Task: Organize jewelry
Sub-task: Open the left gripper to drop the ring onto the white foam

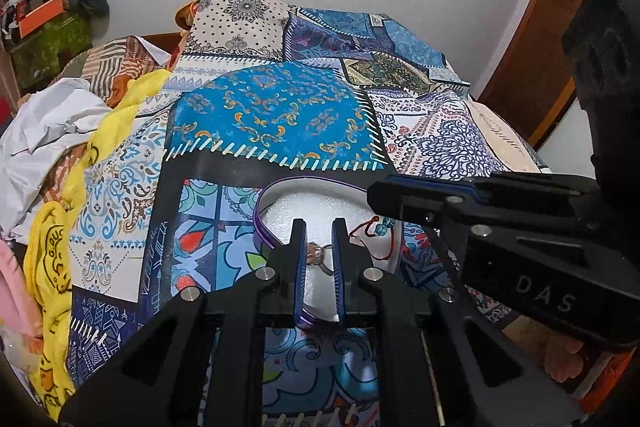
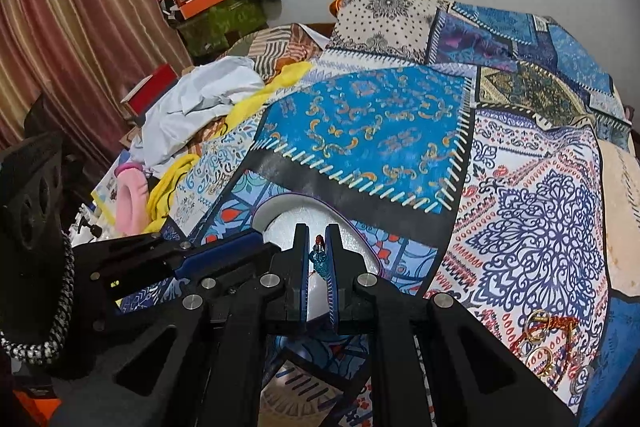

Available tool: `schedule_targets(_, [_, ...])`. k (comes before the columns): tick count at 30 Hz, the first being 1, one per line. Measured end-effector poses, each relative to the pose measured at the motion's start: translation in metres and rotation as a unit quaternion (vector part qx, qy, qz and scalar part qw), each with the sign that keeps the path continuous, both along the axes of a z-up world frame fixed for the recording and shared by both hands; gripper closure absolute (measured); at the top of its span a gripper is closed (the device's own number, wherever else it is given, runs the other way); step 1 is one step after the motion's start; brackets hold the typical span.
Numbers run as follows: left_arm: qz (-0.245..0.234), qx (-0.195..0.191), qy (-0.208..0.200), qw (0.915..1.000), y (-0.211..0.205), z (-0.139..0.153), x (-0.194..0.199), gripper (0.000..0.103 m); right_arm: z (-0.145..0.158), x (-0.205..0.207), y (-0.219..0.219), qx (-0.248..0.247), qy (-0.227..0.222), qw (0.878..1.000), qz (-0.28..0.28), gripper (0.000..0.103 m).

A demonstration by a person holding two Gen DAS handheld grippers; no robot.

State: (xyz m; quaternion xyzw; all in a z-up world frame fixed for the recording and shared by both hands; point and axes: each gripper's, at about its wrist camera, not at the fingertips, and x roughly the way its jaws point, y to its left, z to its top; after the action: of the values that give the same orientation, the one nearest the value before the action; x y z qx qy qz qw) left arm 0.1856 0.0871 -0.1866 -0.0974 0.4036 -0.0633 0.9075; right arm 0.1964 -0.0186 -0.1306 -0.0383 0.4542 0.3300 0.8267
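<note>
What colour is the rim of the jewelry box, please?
Purple, on the jewelry box rim, with white foam lining inside. It shows best in the left wrist view.

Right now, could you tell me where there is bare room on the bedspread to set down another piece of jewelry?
The bright blue patch beyond the white-lined box is bare, as is the navy lace patch right of it. It is crowded at the box, where the left gripper and right gripper meet, at the loose rings, and at the clothes pile.

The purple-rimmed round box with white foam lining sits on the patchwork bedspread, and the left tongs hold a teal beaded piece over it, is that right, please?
Not quite: the left tongs hold a silver ring, as the left wrist view shows. The teal beaded piece is between the right tongs. The purple-rimmed round box does sit on the patchwork bedspread.
</note>
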Motion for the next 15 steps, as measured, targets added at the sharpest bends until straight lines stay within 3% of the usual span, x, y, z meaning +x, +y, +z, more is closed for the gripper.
schedule_targets(4, [0.007,0.003,-0.001,1.0000,0.001,0.006,-0.005,0.092,0.004,-0.004,-0.001,-0.004,-0.005,1.000,0.001,0.091])
schedule_targets(8, [0.014,0.005,-0.003,0.9999,0.002,0.013,-0.012,0.091,0.012,-0.008,-0.006,-0.003,-0.024,1.000,-0.007,0.068])
schedule_targets(12, [0.026,0.006,-0.010,0.9996,0.004,0.023,-0.021,0.082,0.024,-0.014,-0.015,0.002,-0.041,0.999,-0.018,0.065])
schedule_targets(15, [0.033,0.009,-0.019,0.9992,0.004,0.033,-0.028,0.070,0.033,-0.019,-0.022,0.005,-0.051,0.998,-0.024,0.065])
